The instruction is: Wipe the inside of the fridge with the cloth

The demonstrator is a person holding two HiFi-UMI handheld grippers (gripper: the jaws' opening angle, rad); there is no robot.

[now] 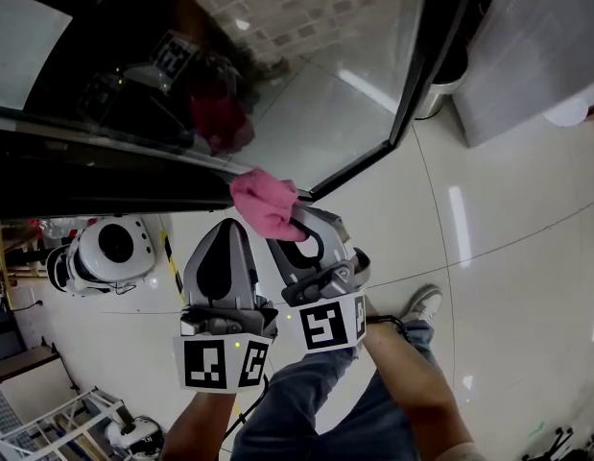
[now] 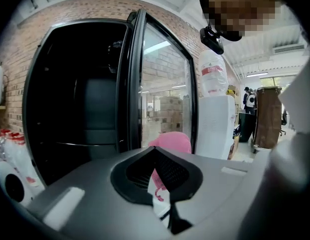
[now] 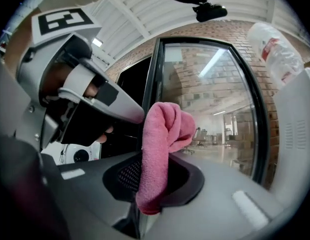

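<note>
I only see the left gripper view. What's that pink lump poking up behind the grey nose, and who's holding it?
Observer: A pink cloth, clamped in the right gripper.
Operator: Is it inside yet?
Observer: Seemingly not. The head view shows it by a corner of the glass door, outside the fridge.
Operator: Where's my gripper then?
Observer: The left gripper sits alongside the right one, its tip near the pink cloth.

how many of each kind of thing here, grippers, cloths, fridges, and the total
hand-held grippers: 2 (left, right)
cloth: 1, pink, gripped by the right one
fridge: 1, door open
total: 4
</note>
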